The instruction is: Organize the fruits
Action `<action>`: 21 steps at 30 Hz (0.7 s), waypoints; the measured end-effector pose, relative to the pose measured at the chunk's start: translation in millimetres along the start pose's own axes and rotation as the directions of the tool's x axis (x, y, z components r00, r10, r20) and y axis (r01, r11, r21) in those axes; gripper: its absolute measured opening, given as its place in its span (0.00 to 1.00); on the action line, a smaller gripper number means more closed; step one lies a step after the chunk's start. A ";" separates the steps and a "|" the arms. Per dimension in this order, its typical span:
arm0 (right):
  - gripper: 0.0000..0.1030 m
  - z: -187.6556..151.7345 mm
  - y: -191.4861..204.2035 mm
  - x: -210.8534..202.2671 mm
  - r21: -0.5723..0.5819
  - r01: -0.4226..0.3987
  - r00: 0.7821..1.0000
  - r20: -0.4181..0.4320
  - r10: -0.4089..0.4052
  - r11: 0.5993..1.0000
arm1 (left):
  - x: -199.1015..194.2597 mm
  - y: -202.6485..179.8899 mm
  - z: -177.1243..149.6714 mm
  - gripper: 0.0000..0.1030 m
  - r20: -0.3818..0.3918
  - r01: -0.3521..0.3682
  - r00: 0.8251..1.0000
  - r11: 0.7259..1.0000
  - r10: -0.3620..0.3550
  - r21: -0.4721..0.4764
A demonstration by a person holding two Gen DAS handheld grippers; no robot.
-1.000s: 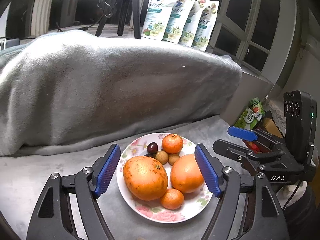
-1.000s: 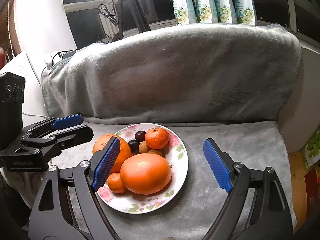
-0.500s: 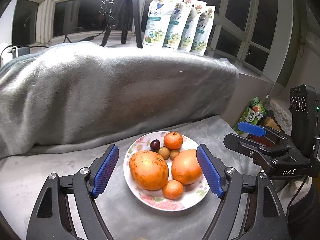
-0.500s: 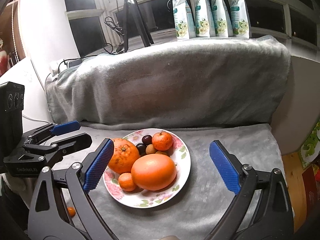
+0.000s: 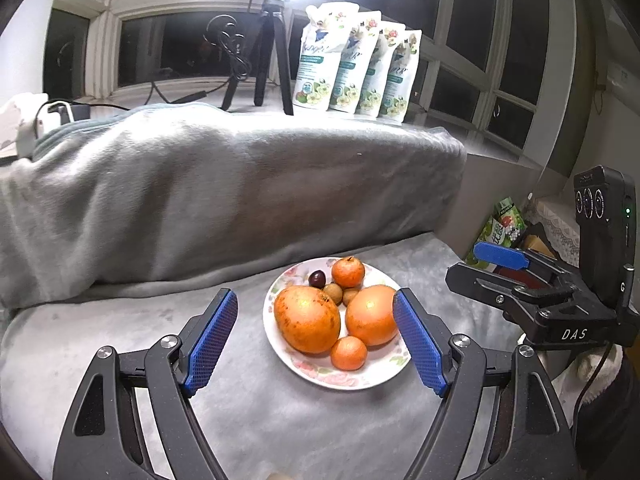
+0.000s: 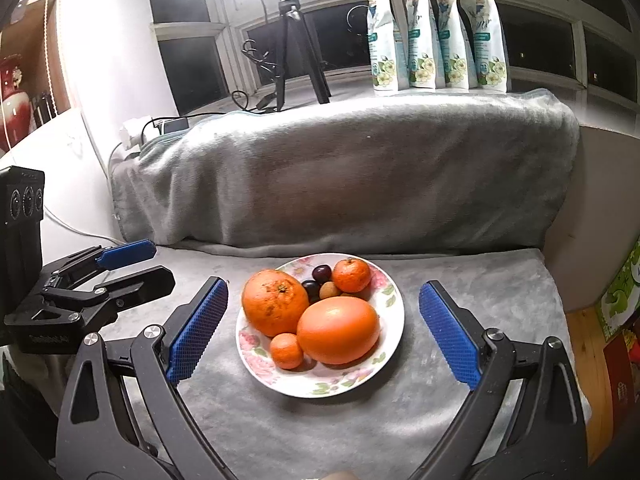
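Note:
A floral plate (image 5: 362,378) (image 6: 390,316) sits on the grey blanket and holds two large oranges (image 5: 307,319) (image 6: 338,329), two small tangerines (image 5: 348,272) (image 6: 286,350), dark plums (image 5: 317,279) (image 6: 321,273) and small brown fruits (image 5: 333,291). My left gripper (image 5: 316,340) is open and empty, raised above and in front of the plate; it also shows in the right wrist view (image 6: 132,264). My right gripper (image 6: 322,332) is open and empty, also back from the plate; it shows at the right in the left wrist view (image 5: 496,268).
A blanket-covered ledge (image 5: 224,184) rises behind the plate. Several refill pouches (image 5: 356,64) and a tripod (image 6: 296,40) stand on the windowsill. Boxes and packets (image 5: 504,226) lie beyond the blanket's right edge.
Both grippers have pulled back and up from the plate, staying open. The plate and fruit look smaller and have not moved.

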State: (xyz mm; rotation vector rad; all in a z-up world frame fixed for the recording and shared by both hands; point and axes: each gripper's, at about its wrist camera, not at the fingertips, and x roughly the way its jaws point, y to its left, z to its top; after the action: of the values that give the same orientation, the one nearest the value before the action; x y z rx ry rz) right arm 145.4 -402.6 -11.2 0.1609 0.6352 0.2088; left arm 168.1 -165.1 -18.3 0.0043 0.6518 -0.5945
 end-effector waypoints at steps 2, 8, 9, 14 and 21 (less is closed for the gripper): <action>0.95 -0.4 2.8 -1.4 -0.003 -0.003 1.000 0.001 0.003 1.000 | -4.9 1.7 -2.3 0.78 0.006 -0.002 1.000 1.000 0.002 -0.002; 0.95 -3.4 11.2 -5.0 -0.012 -0.012 1.000 0.004 0.012 1.000 | -17.7 4.9 -8.1 0.78 0.017 -0.010 1.000 1.000 0.010 -0.004; 0.95 -4.2 13.0 -5.7 -0.015 -0.014 1.000 0.004 0.015 1.000 | -19.4 5.0 -9.6 0.78 0.018 -0.012 1.000 1.000 0.012 -0.004; 0.95 -7.3 21.4 -8.8 -0.028 -0.027 1.000 0.005 0.027 0.999 | -28.5 6.7 -15.7 0.78 0.025 -0.023 0.999 1.000 0.023 -0.004; 0.95 -11.0 35.3 -13.3 -0.058 -0.051 0.999 0.011 0.051 0.997 | -42.5 12.1 -26.1 0.78 0.028 -0.042 0.999 0.999 0.042 -0.010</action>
State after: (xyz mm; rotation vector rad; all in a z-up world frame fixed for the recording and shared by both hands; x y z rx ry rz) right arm 123.2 -370.7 -4.9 0.1232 0.6129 0.2747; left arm 132.6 -128.1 -17.1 0.0011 0.6258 -0.5506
